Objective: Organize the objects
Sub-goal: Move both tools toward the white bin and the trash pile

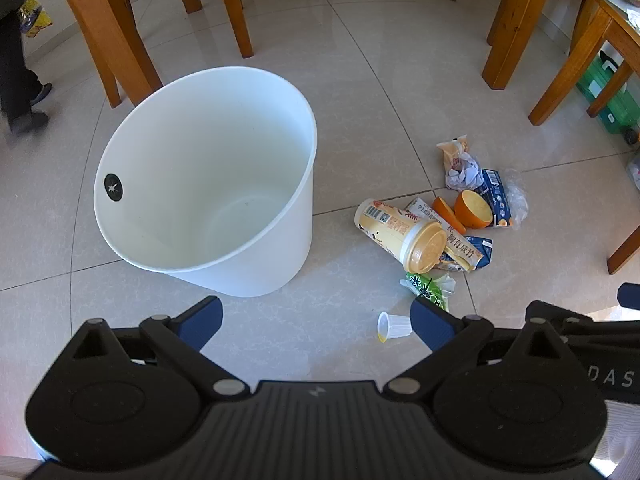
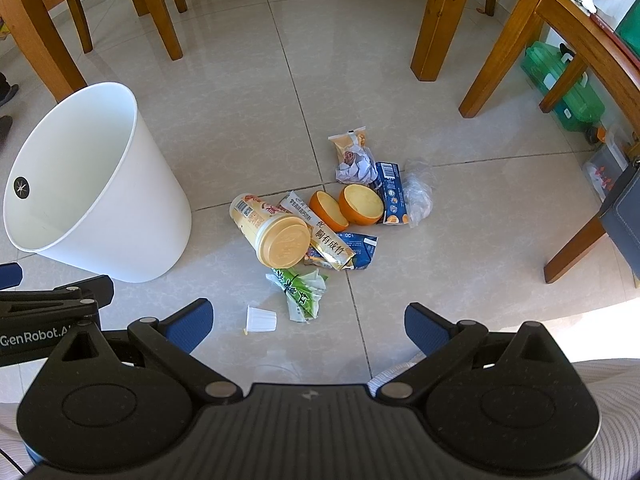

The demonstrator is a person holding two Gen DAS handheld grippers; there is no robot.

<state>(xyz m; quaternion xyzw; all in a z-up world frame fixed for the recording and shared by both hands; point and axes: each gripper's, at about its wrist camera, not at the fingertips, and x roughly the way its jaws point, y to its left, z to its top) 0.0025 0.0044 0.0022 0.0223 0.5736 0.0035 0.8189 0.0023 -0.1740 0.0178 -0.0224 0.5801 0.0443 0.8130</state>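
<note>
Both tongs wide, empty, glossy tiled floor, wooden chair legs

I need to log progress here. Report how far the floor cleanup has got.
Done: nothing; the white bin looks empty. In hand: nothing; the left gripper and right gripper hover open. Left: the whole pile, including the yellow lidded cup, orange peel halves, green wrapper and small clear cup.

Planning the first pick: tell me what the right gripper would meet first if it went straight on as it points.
Probably the bare floor tile between its open jaws. The small plastic cup and green wrapper lie just left of that line; depth is uncertain.
</note>
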